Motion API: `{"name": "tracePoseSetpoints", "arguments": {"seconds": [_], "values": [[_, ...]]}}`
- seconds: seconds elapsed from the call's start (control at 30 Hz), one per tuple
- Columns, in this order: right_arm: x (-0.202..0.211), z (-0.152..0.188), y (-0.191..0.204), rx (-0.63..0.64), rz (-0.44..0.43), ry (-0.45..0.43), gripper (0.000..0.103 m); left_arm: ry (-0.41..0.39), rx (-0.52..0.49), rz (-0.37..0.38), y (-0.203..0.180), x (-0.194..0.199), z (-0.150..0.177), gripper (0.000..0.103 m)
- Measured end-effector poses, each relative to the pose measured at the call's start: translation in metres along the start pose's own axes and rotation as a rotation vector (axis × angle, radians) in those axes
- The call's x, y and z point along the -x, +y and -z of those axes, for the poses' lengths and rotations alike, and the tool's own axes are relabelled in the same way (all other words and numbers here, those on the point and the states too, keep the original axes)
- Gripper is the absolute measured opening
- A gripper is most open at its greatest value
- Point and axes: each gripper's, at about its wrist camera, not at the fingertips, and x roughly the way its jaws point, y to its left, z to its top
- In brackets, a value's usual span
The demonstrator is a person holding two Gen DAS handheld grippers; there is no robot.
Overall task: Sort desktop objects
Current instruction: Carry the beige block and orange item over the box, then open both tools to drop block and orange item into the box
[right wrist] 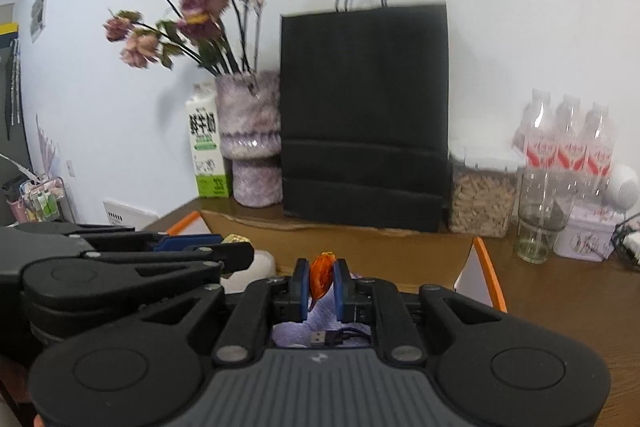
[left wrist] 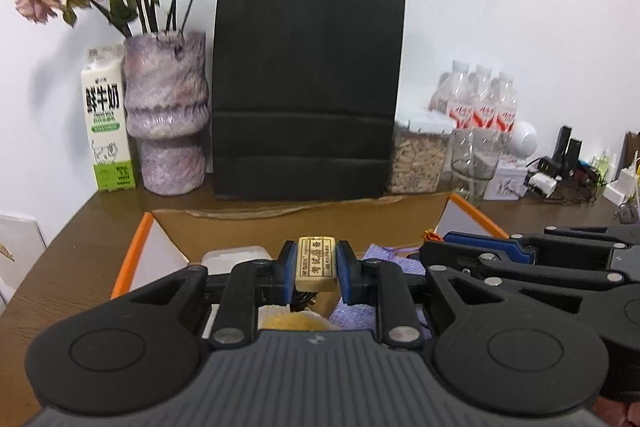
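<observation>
My left gripper (left wrist: 316, 267) is shut on a cream eraser (left wrist: 317, 262) with printed lettering, held above an open cardboard box (left wrist: 240, 227) with orange-edged flaps. My right gripper (right wrist: 322, 285) is shut on a small orange shiny piece (right wrist: 321, 281), also over the box (right wrist: 380, 247). The two grippers hang side by side: the right gripper (left wrist: 476, 247) shows at the right of the left wrist view, the left gripper (right wrist: 216, 245) at the left of the right wrist view. Inside the box lie a lilac cloth (right wrist: 320, 315), a USB cable (right wrist: 332, 338), a white object (left wrist: 236, 257) and something yellow (left wrist: 292, 321).
Behind the box stand a black paper bag (left wrist: 308, 87), a purple vase of dried flowers (left wrist: 168, 111), a milk carton (left wrist: 106, 119), a jar of seeds (left wrist: 420, 155), a glass (left wrist: 474, 167), water bottles (left wrist: 476, 99) and a tin (right wrist: 588, 237). Chargers and cables (left wrist: 560, 171) crowd the far right.
</observation>
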Motion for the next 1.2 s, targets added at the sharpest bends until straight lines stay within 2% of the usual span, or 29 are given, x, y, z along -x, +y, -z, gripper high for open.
{"name": "tracePoseSetpoints", "arguments": {"seconds": [0.13,0.4,0.43,0.47,0.5,0.53,0.57,0.63,0.67,0.7,0.73,0.8,0.93,1.2], "values": [[-0.016,0.002,-0.009,-0.016,-0.007,0.041,0.011,0.044,0.008,0.011,0.004,-0.015,0.000,0.022],[-0.024,0.005,-0.013,-0.026,-0.003,0.072,0.012,0.074,0.014,0.023,0.004,-0.022,0.001,0.022],[-0.024,0.006,-0.014,-0.035,0.001,0.074,0.014,0.075,0.025,0.029,0.006,-0.022,0.001,0.026],[-0.023,0.006,-0.015,-0.042,0.008,0.075,0.016,0.075,0.030,0.025,0.006,-0.021,0.001,0.043],[-0.023,0.005,-0.017,-0.048,0.010,0.079,0.030,0.068,0.026,0.004,0.006,-0.019,0.001,0.049],[-0.022,0.005,-0.019,-0.057,0.030,0.078,0.041,0.053,0.017,-0.041,0.006,-0.016,0.000,0.060],[-0.021,0.004,-0.021,-0.061,0.048,0.075,0.048,0.040,0.007,-0.073,0.006,-0.013,-0.001,0.067],[-0.017,0.002,-0.025,-0.065,0.083,0.074,0.080,0.023,-0.001,-0.107,0.007,-0.007,-0.004,0.076],[-0.016,0.000,-0.027,-0.070,0.098,0.075,0.088,0.009,0.001,-0.120,0.009,-0.004,-0.005,0.088],[-0.013,-0.002,-0.030,-0.076,0.103,0.073,0.098,-0.006,0.004,-0.139,0.011,-0.001,-0.006,0.097],[-0.010,-0.003,-0.032,-0.079,0.093,0.069,0.103,-0.021,0.005,-0.165,0.013,0.002,-0.007,0.103],[-0.006,-0.006,-0.033,-0.073,0.071,0.073,0.103,-0.028,0.009,-0.170,0.017,0.005,-0.010,0.103],[-0.004,-0.005,-0.029,-0.050,0.083,0.077,0.103,-0.020,0.032,-0.139,0.022,0.010,-0.013,0.103],[0.001,-0.003,-0.022,-0.028,0.088,0.079,0.103,0.003,0.024,-0.153,0.024,0.014,-0.006,0.103]]}}
